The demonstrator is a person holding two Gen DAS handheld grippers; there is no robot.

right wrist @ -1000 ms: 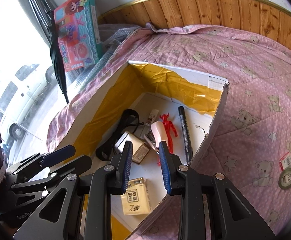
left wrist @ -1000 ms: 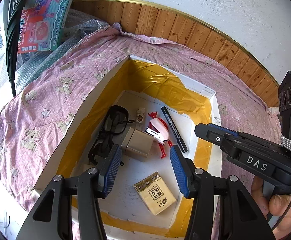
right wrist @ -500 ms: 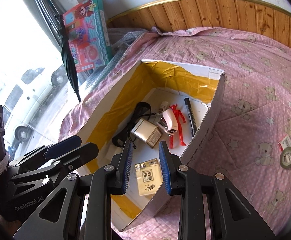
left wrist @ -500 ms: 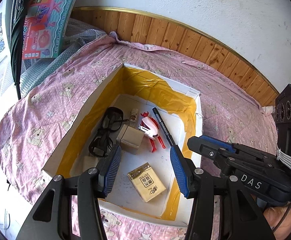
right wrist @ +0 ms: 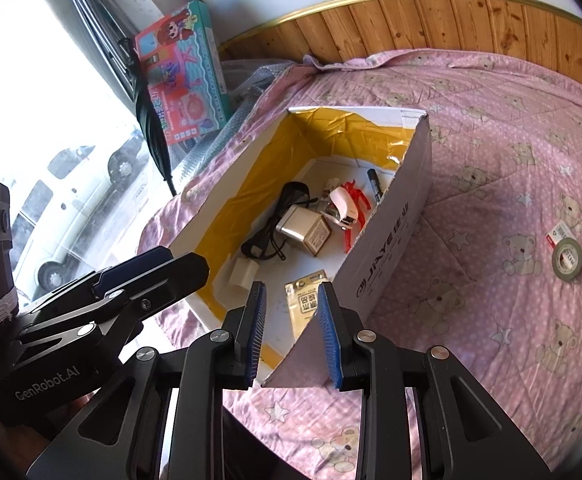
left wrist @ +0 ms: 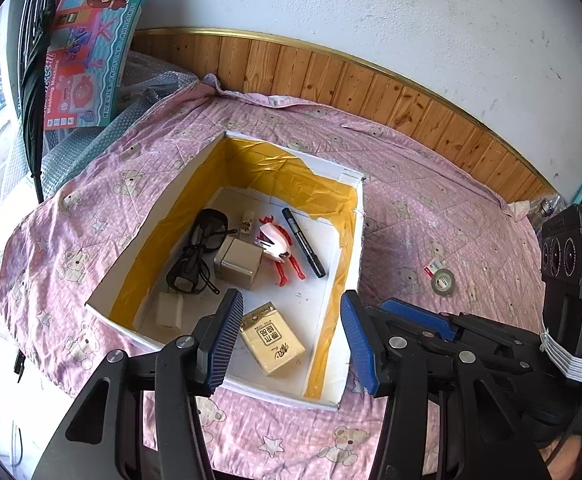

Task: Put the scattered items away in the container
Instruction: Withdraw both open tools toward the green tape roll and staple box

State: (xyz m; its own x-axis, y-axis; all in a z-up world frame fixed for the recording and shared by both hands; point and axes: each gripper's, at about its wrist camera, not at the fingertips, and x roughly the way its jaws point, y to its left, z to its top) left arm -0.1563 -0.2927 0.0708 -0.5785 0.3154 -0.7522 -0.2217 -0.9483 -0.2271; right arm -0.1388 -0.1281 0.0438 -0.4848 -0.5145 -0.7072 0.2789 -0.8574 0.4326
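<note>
While both my grippers hung over the near edge of the cardboard box (left wrist: 353, 240), the left gripper (left wrist: 287, 338) was spread wide and the right gripper (right wrist: 291, 332) parted narrowly, both empty. Glasses (left wrist: 195, 256), marker (left wrist: 303, 242) and tissue pack (left wrist: 273, 344) lay inside; the tape roll (right wrist: 569, 258) sat well apart on the quilted pink bedspread (right wrist: 491, 160).

Open box (left wrist: 355, 240) holds glasses (left wrist: 199, 256), marker (left wrist: 303, 242) — tape roll (right wrist: 569, 258) outside.

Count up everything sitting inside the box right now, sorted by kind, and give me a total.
Glasses: 1
Black marker: 1
Stapler: 1
Red toy figure: 1
Tissue pack: 1
Small boxes or blocks: 2
Small unclear item at the back: 1
Total: 8
</note>
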